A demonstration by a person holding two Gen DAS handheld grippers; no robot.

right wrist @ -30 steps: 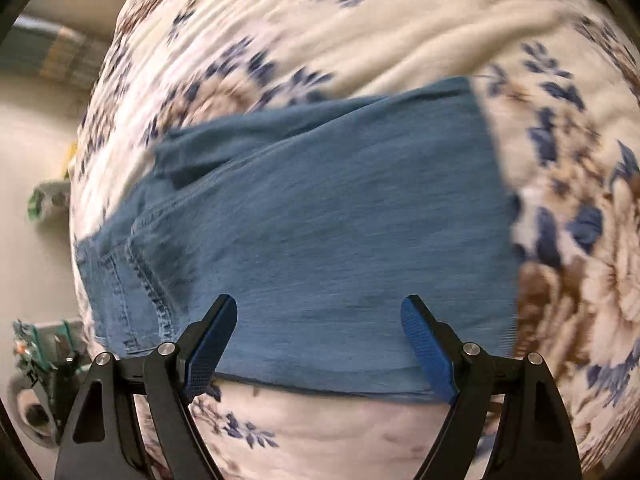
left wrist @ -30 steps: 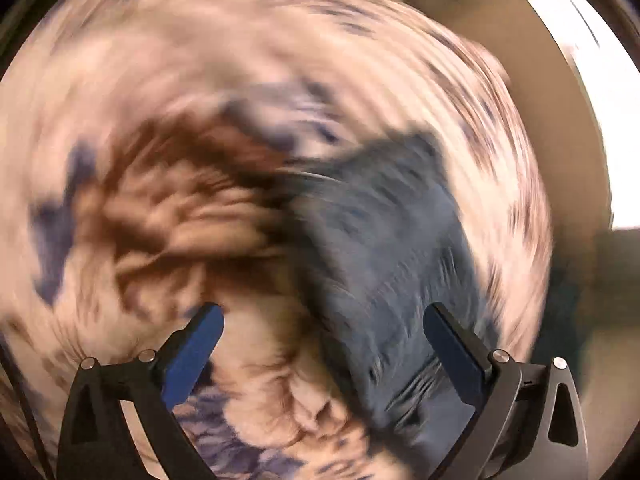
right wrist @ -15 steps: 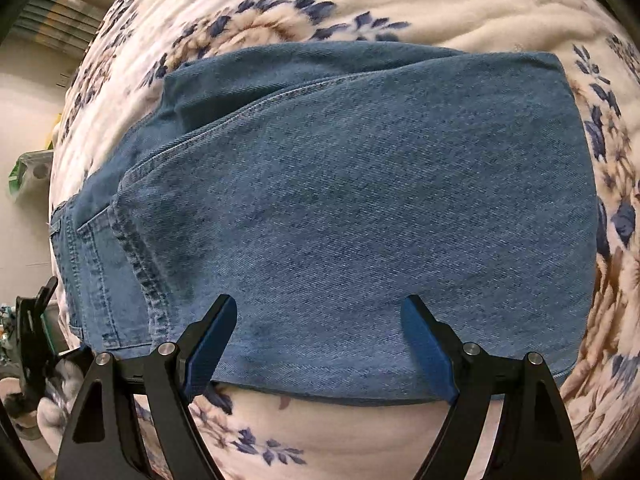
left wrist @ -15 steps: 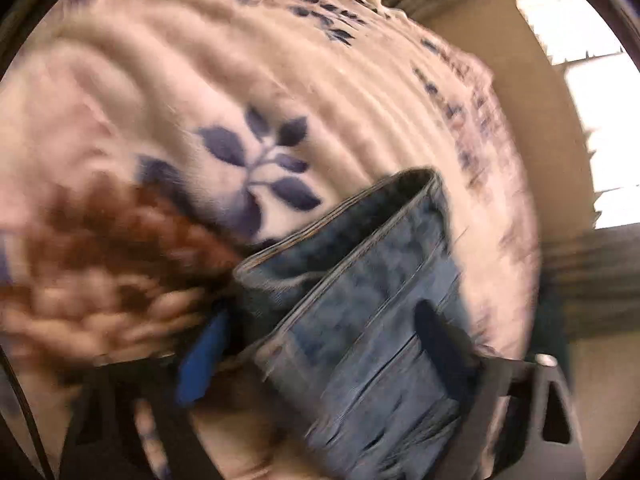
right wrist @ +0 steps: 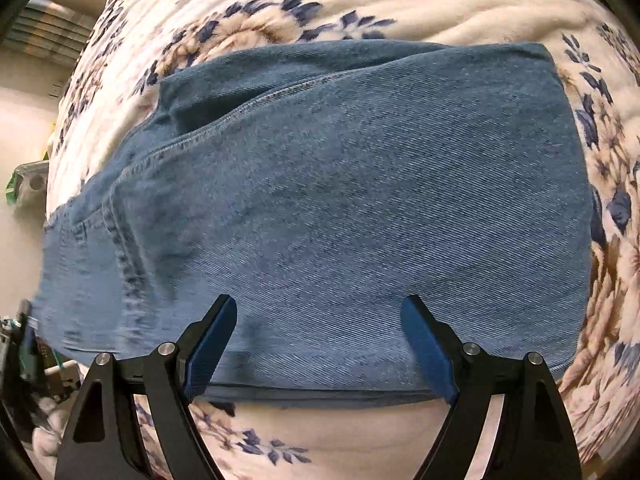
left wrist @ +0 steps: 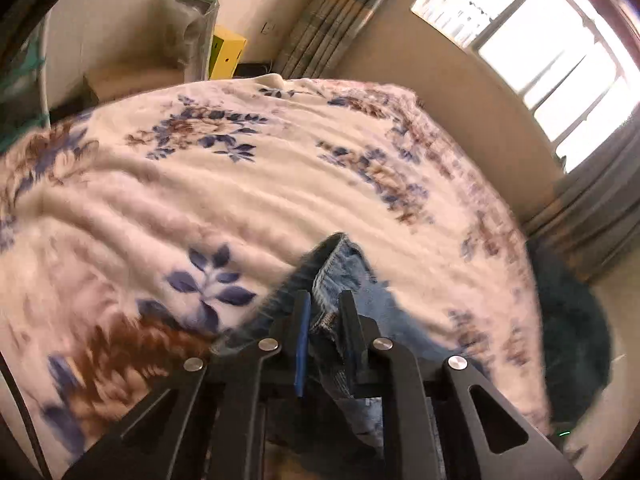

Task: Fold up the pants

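Blue denim pants (right wrist: 340, 200) lie folded in a broad band across a floral blanket (right wrist: 420, 12). My right gripper (right wrist: 320, 320) is open and empty, its blue-padded fingers spread just above the near folded edge of the pants. In the left wrist view my left gripper (left wrist: 324, 300) is shut on an edge of the pants (left wrist: 344, 264), which bunches up between the fingers and lifts off the blanket (left wrist: 240, 200).
The bed fills both views. Behind it stand a yellow box (left wrist: 226, 54), a plastic-wrapped item (left wrist: 196, 36), striped curtains (left wrist: 320, 40) and a bright window (left wrist: 540, 52). A dark object (left wrist: 572, 340) lies on the floor beside the bed's right edge.
My left gripper has closed on the pants' edge and tilted up, bringing the room into view. My right gripper has moved closer to the pants and stays open.
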